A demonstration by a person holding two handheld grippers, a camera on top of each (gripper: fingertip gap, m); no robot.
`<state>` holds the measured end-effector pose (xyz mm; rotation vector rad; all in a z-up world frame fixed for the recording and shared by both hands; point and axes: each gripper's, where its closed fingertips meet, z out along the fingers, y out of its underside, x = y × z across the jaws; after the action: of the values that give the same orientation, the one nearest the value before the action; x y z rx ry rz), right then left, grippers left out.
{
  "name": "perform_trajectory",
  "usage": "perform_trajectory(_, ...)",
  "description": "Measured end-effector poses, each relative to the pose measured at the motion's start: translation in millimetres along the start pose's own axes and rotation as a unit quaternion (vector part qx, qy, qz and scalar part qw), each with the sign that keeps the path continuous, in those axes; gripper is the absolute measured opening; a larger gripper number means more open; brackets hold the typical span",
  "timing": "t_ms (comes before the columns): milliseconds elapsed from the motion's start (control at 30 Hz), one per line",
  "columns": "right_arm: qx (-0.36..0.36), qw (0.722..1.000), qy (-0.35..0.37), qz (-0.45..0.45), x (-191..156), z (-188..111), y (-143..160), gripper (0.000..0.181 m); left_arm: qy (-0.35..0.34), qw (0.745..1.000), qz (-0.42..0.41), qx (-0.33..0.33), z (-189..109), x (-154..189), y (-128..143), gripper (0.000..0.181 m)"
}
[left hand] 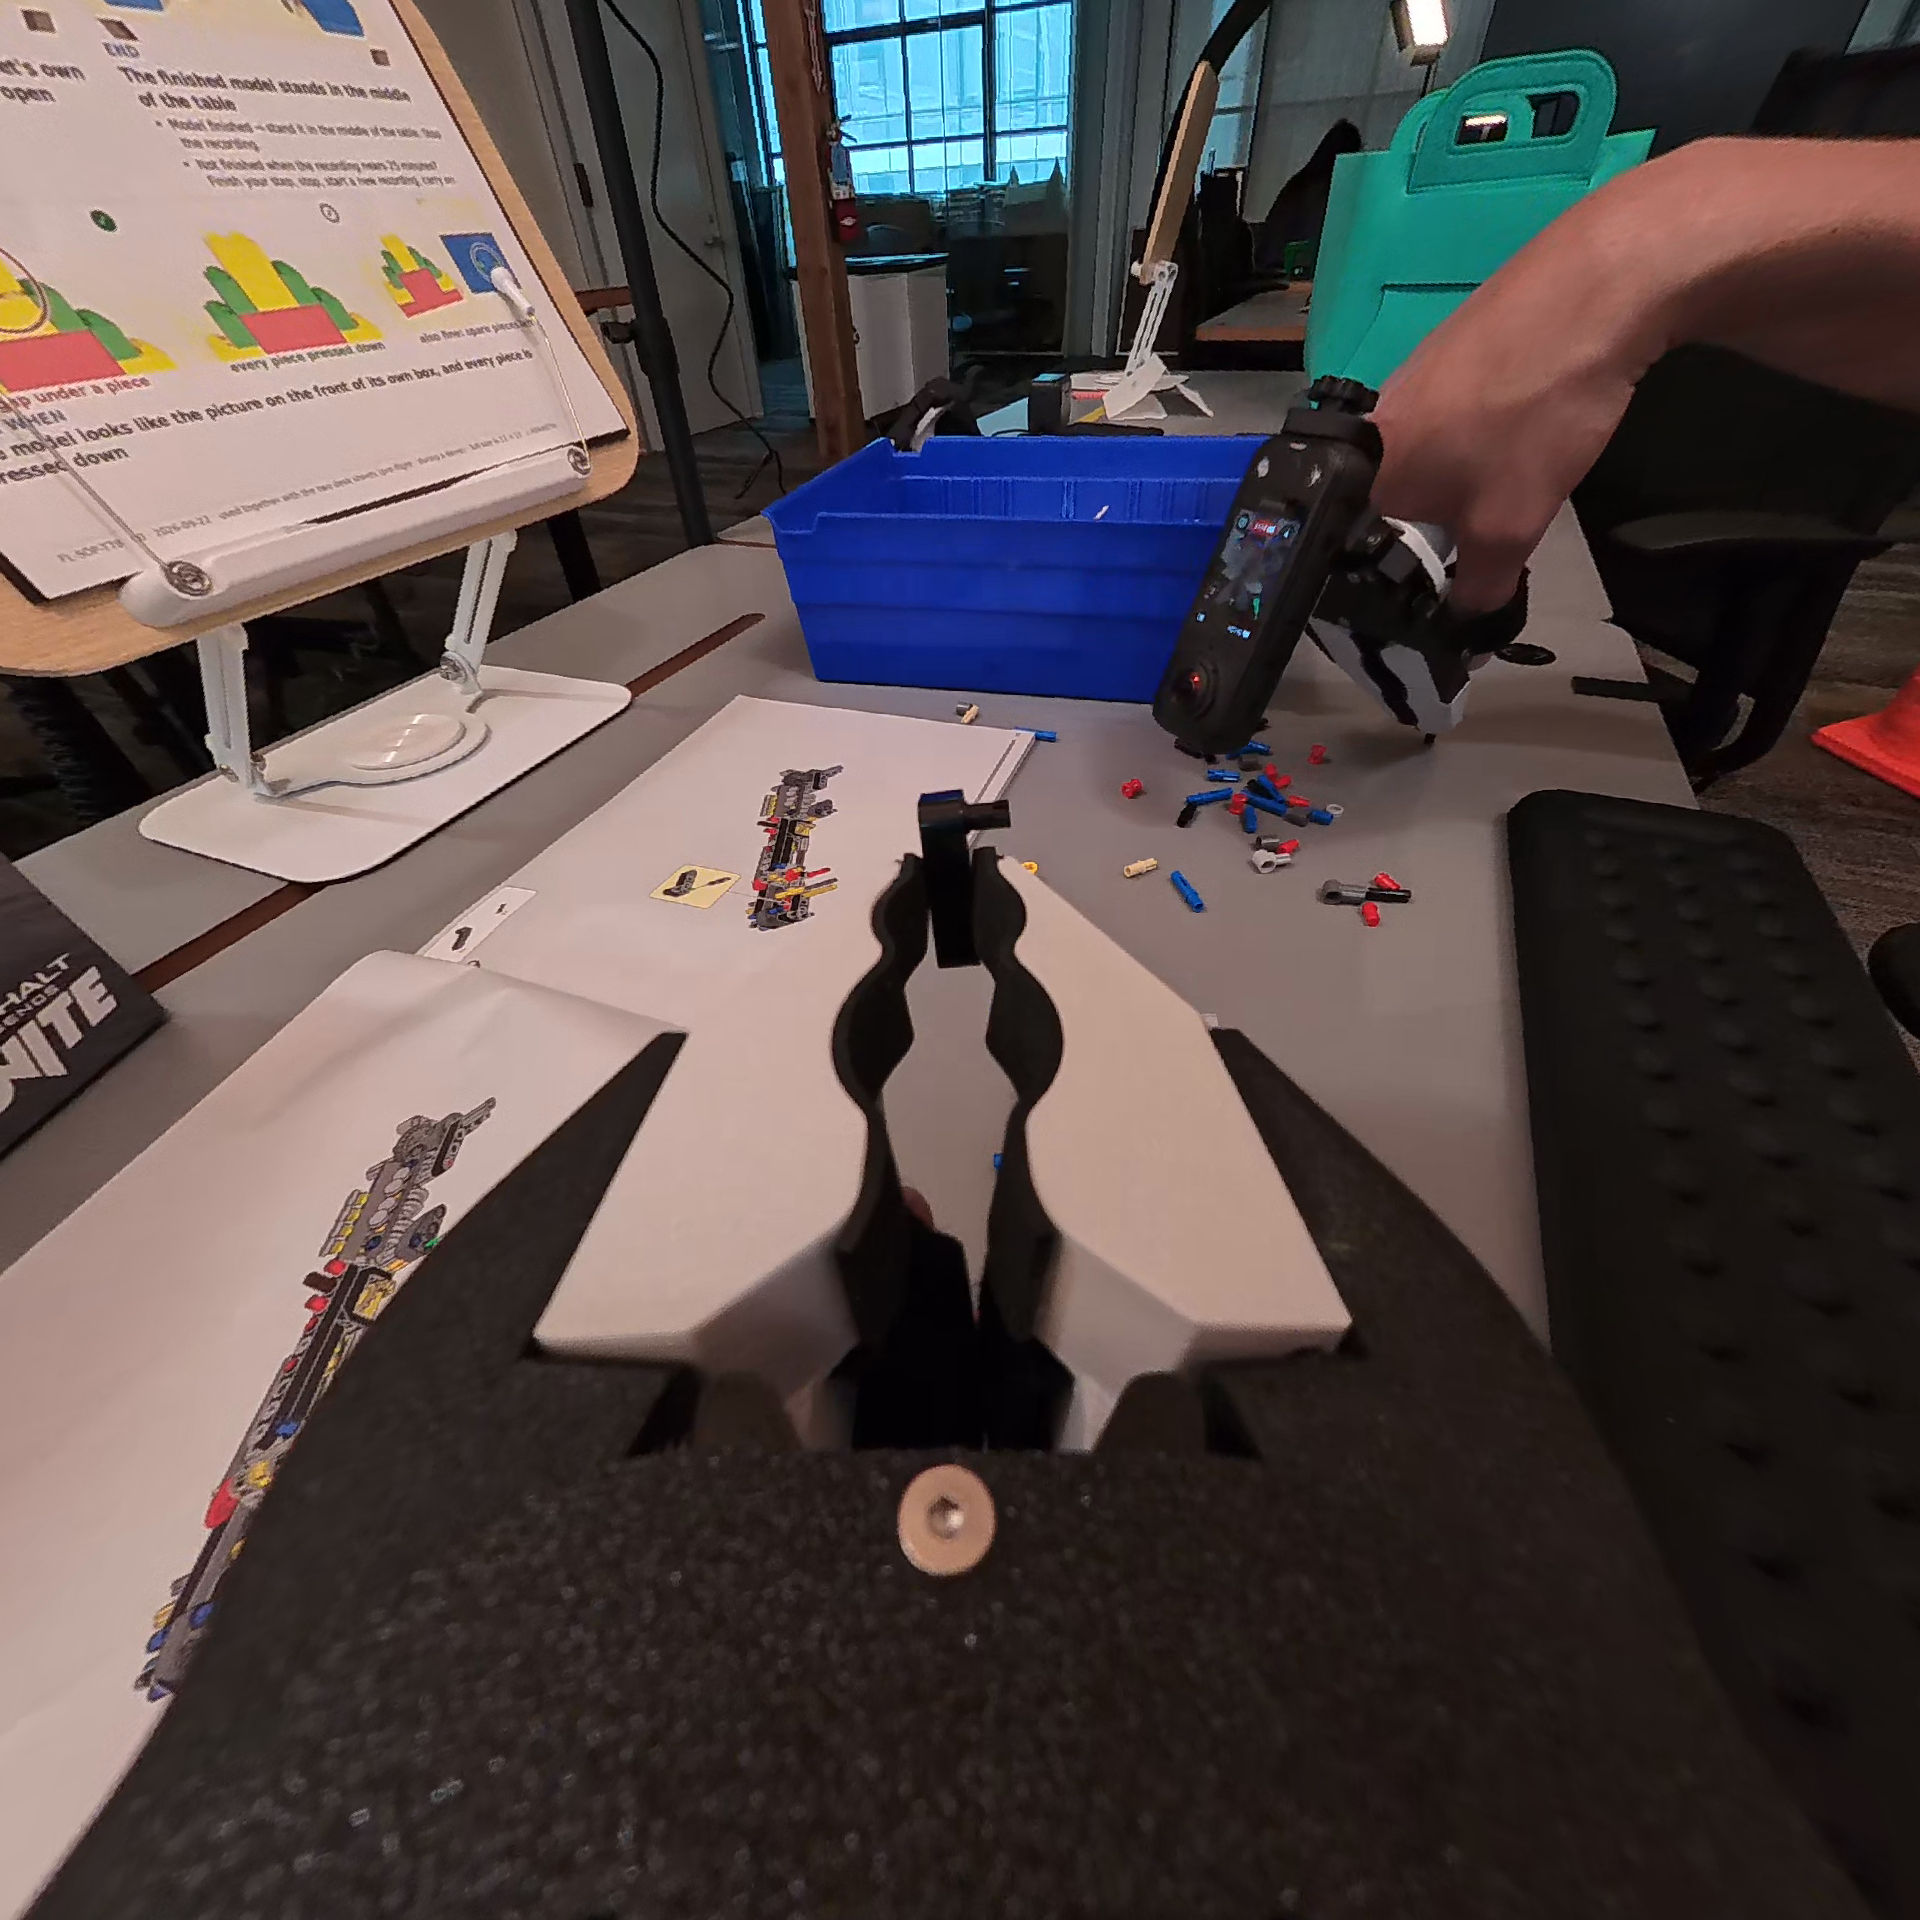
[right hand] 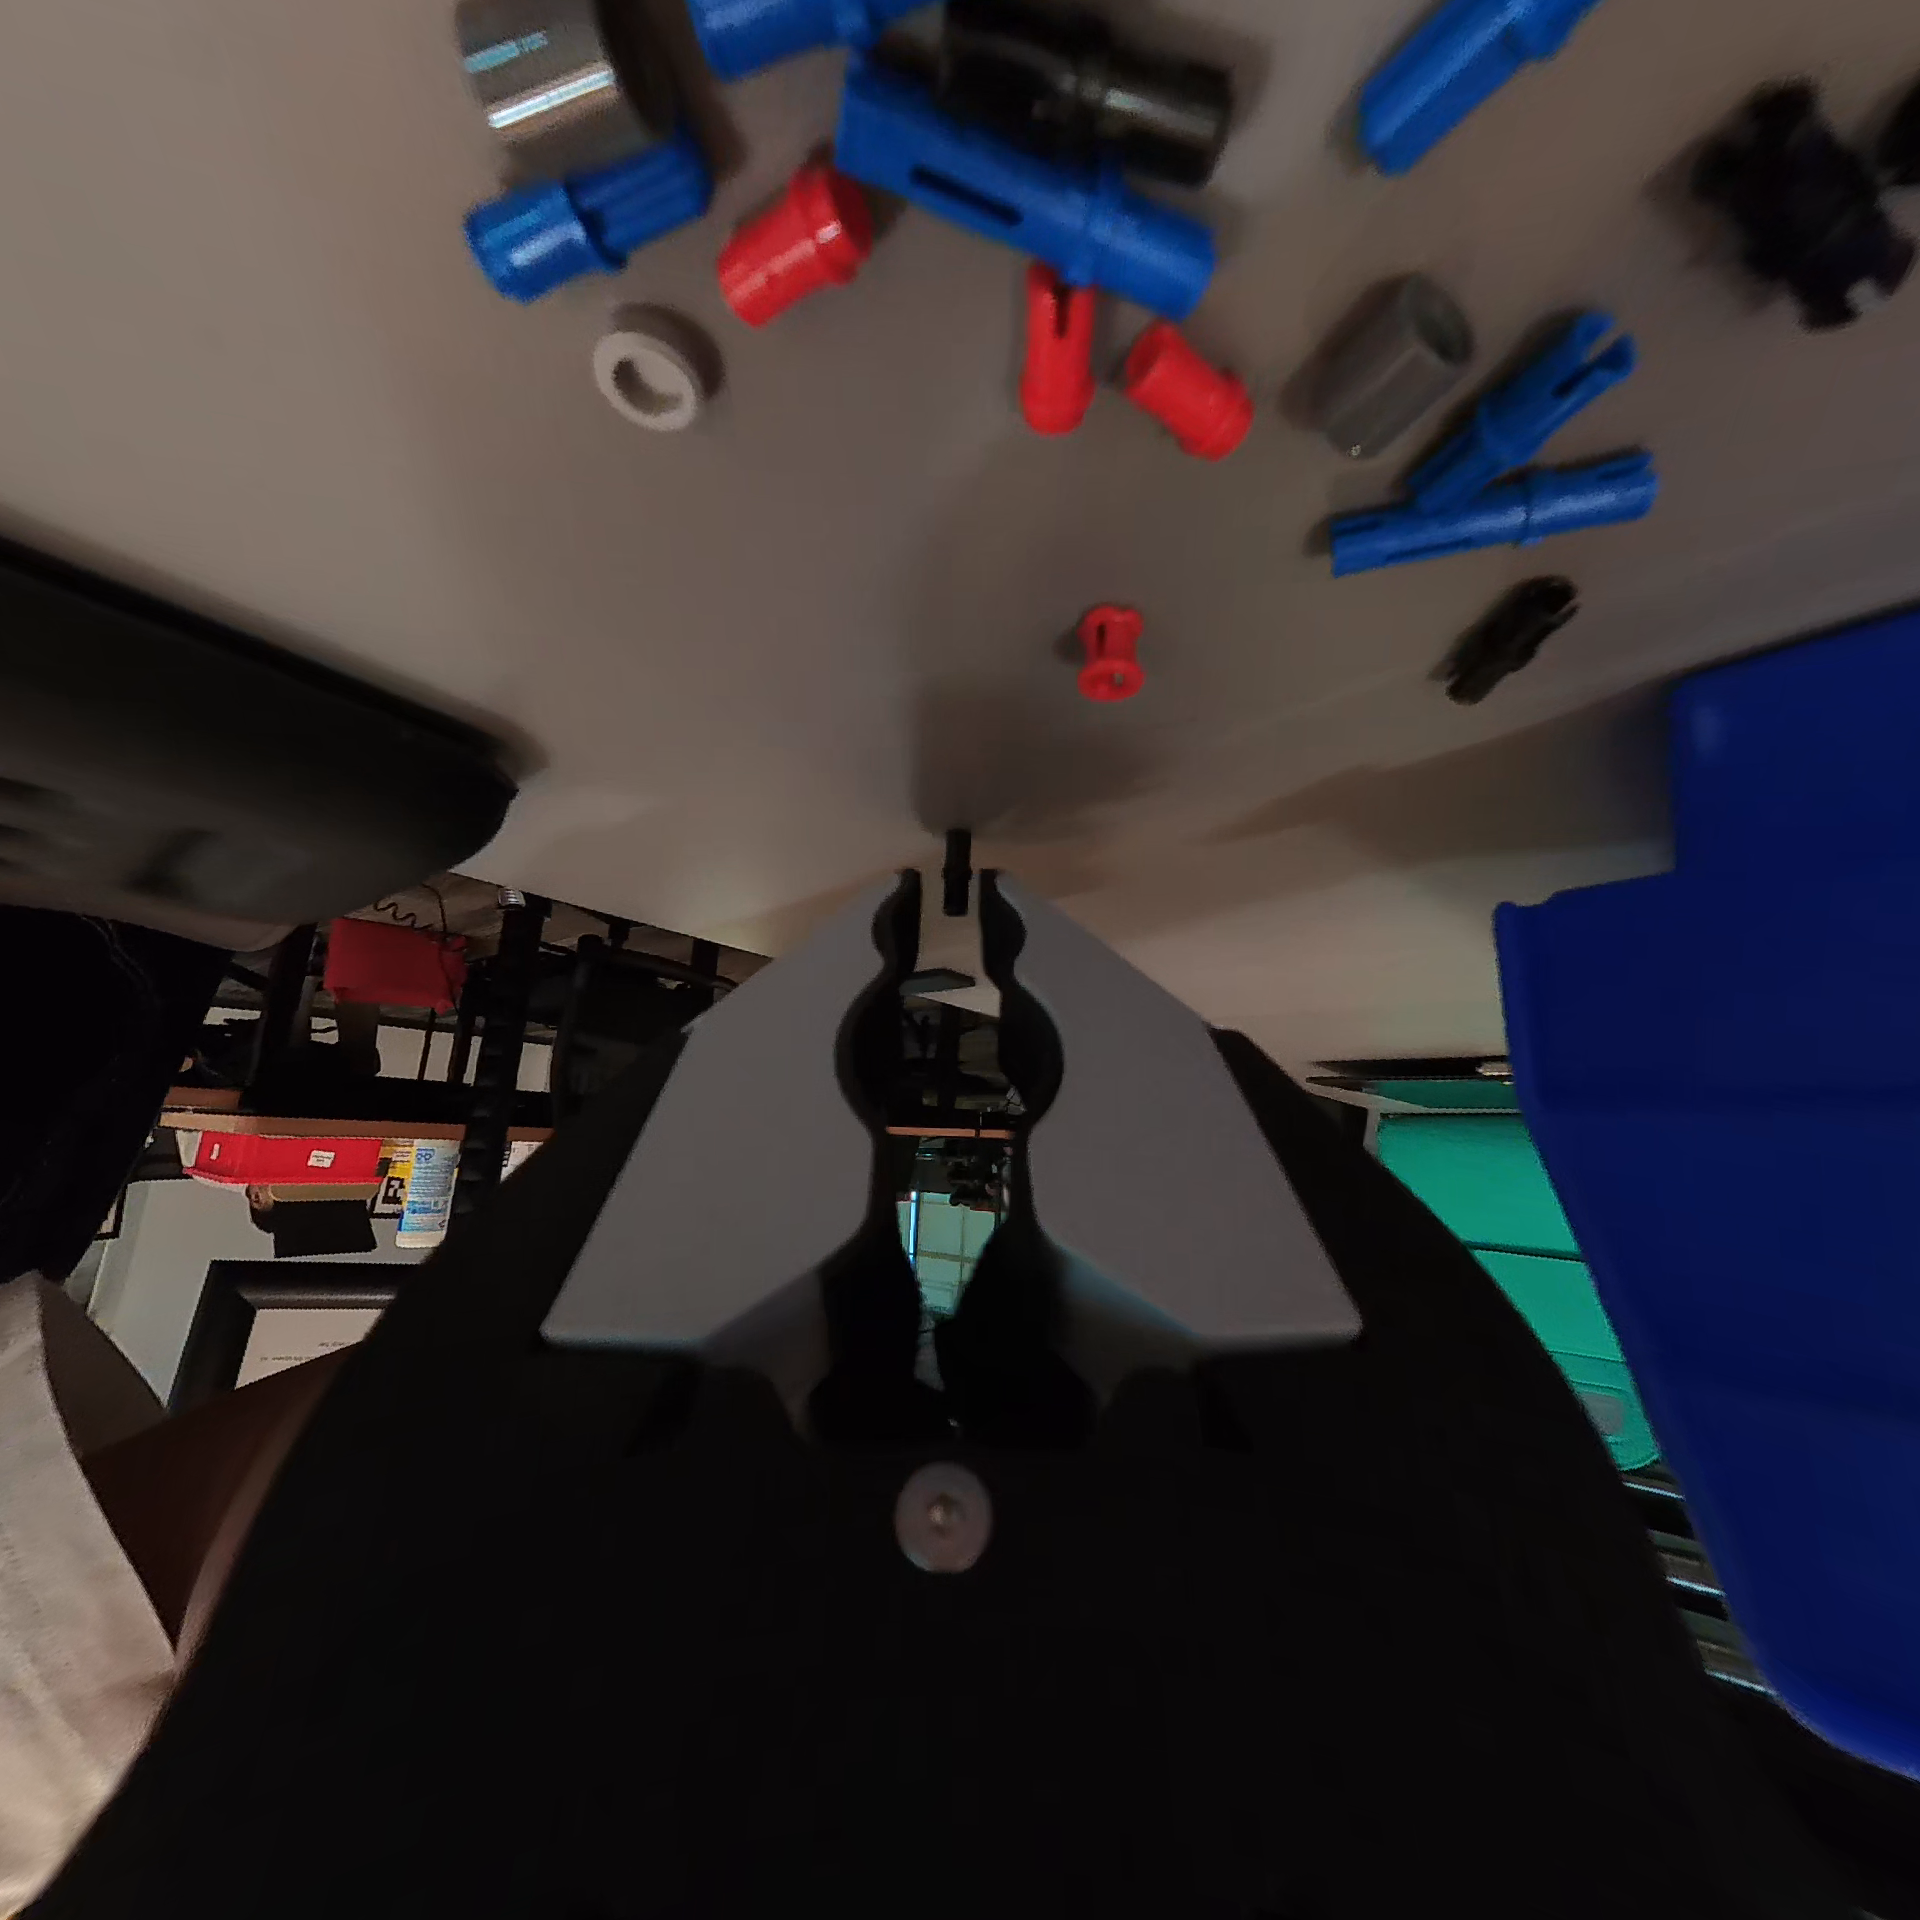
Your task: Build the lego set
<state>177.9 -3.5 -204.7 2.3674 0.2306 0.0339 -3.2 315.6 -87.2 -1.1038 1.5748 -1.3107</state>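
black lego piece pinched in left gripper above grey surface; right gripper pinching small black pin beside scattered pins. best aligned squarely before pressing.

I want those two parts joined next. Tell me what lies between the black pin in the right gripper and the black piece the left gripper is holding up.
Nothing solid stands between them. The right gripper pinches a small black pin low over the scattered pins. The left gripper holds the black piece above the instruction sheet. Only open tabletop separates them.
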Motion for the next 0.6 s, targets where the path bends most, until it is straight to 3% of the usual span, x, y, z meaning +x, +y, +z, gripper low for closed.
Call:
perform_trajectory(167, 0.022, 1.0, 0.012, -0.006, 2.8, -4.5, -1.4, 0.018, -0.002, 1.0, 0.002, 0.001, -0.7, -0.3, -0.9, 0.007)
perform_trajectory(267, 0.12, 0.993, 0.02, -0.009, 3.7, -21.7, -3.8, 0.02, -0.001, 1.0, 0.002, 0.002, -1.3, -0.2, -1.4, 0.007)
perform_trajectory(367, 0.293, 0.956, 0.009, 0.01, -0.4, -44.6, -2.0, 0.016, -0.001, 1.0, 0.003, 0.002, -1.3, -0.4, -1.6, 0.007)
perform_trajectory(467, 0.449, 0.893, 0.034, 0.015, 4.3, -51.3, 0.0, 0.015, 0.002, 1.0, -0.001, 0.002, -0.5, 0.9, -1.3, 0.007)
perform_trajectory(600, 0.514, 0.855, 0.045, 0.042, 4.8, -24.4, 1.2, 0.014, 0.004, 1.0, -0.002, -0.005, 2.1, 1.7, 3.5, 0.007)
